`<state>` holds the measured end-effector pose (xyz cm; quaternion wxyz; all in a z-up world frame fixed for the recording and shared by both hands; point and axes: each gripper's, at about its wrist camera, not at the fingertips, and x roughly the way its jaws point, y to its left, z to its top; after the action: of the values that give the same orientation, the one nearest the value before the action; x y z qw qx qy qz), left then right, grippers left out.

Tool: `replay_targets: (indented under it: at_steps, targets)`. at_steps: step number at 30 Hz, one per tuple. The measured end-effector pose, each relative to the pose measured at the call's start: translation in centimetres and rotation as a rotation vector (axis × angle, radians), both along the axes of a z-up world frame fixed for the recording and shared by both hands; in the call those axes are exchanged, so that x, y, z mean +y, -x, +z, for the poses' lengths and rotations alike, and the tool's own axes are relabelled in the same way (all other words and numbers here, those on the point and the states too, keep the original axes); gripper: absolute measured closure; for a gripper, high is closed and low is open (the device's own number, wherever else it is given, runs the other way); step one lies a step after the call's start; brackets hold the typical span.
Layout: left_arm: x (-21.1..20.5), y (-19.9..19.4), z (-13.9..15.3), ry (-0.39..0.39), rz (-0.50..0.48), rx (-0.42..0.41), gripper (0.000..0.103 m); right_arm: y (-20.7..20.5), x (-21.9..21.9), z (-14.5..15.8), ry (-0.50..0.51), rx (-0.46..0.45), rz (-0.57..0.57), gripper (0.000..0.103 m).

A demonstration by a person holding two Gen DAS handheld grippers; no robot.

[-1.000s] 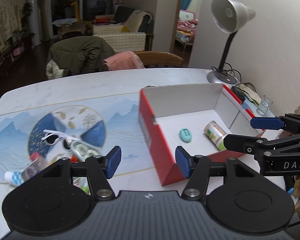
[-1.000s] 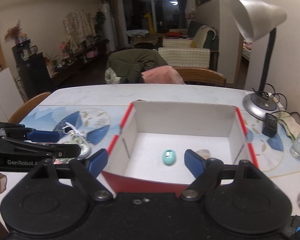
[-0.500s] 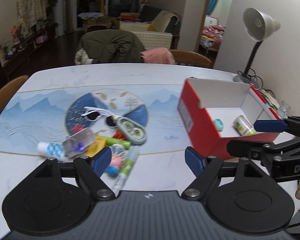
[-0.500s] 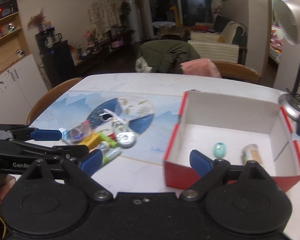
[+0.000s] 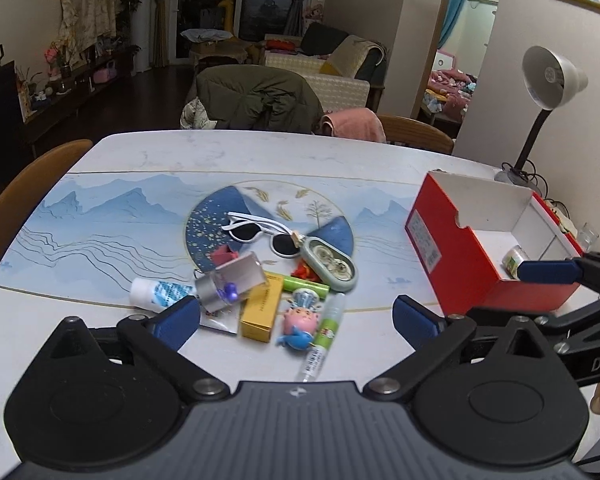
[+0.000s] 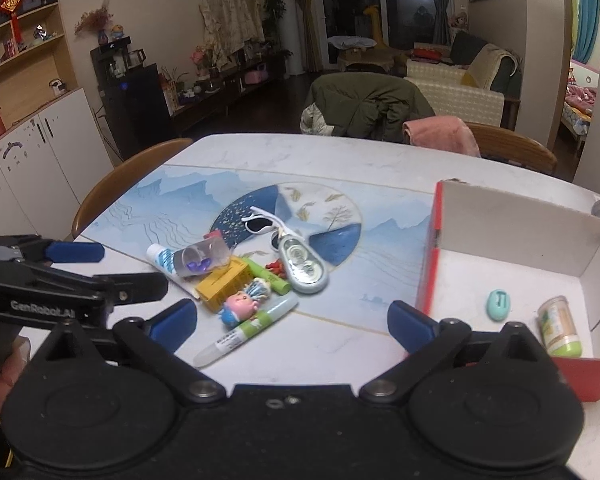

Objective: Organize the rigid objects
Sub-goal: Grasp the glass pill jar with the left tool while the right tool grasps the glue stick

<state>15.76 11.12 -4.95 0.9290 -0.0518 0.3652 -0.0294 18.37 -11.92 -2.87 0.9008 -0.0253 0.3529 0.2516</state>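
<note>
A pile of small objects lies on the blue placemat: white sunglasses, an oval green case, a clear cup, a white-blue tube, a yellow box, a pink toy figure and a green-white pen. To the right stands a red box holding a teal oval and a small jar. My left gripper hovers short of the pile, jaws opening, nothing gripped. My right gripper hangs beside it near the box's corner, jaws opening and empty.
A desk lamp and a drinking glass stand past the red box at the right. Chairs draped with a green coat and a pink cloth line the far side. A wooden chair stands at the left.
Both grippers swung left from the red box toward the pile, which now sits in the middle of both views. Both pairs of jaws spread wider.
</note>
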Motion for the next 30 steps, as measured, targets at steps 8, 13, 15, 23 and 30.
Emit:
replay_targets:
  at_steps: [8, 13, 15, 23, 30]
  targets:
    - [3.6, -2.3, -1.4, -0.002, 0.045, 0.022, 0.000, 0.2, 3.8, -1.7, 0.066, -0.022, -0.018, 0.001]
    - [5.0, -4.3, -2.6, -0.006, 0.069, 0.039, 0.000, -1.1, 6.1, -3.7, 0.099, 0.064, -0.034, 0.001]
    - [5.3, -5.1, -3.1, 0.006, 0.071, 0.053, 0.000, -1.5, 6.9, -4.4, 0.109, 0.083, -0.043, 0.001]
    - [5.5, -7.9, -5.8, 0.000, 0.066, 0.098, 0.000, -2.9, 10.3, -7.0, 0.165, 0.125, -0.039, 0.002]
    - [6.1, -10.0, -7.6, 0.055, 0.103, 0.151, 0.000, -4.2, 12.1, -9.0, 0.194, 0.174, -0.040, 0.008]
